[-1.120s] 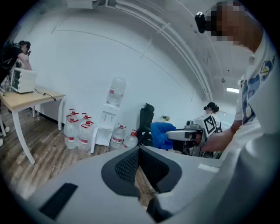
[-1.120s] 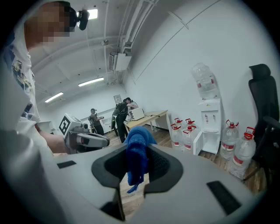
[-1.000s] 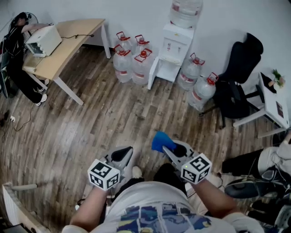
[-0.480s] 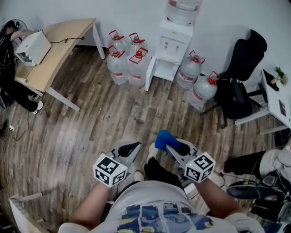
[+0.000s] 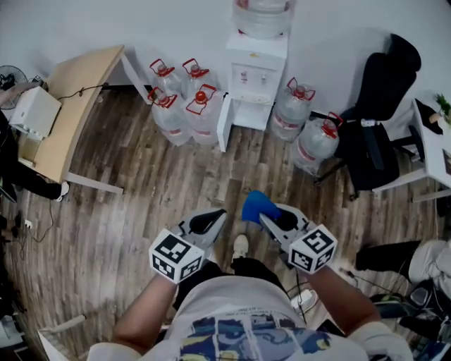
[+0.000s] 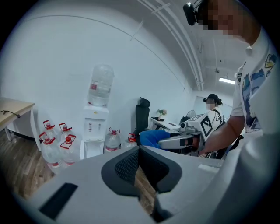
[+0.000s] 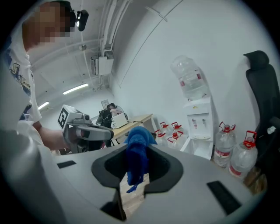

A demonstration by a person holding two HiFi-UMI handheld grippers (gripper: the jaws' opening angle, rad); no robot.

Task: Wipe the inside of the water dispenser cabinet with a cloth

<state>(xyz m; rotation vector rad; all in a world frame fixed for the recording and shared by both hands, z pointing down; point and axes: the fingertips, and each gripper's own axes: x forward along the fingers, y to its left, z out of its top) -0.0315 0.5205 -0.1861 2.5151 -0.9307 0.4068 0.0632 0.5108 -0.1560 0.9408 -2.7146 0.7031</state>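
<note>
Jaws pinch blue cloth (image 5: 254, 205) on right gripper (image 5: 263, 216), meet empty on left gripper (image 5: 215, 217); water dispenser (image 5: 254, 76) now nearer.

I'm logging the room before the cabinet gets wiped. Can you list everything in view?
water dispenser: one, white, at the far side, cabinet door open
bottle: one, clear, on top of the dispenser
water jugs: six, clear with red caps, on the floor, four left of the dispenser and two right
desk: one, light wood, far left
box: one, white, on the desk
office chair: one, black, right of the jugs
table: one, white, right edge
cloth: one, blue, in the right gripper
left gripper: shut, empty
right gripper: shut on the cloth
</note>
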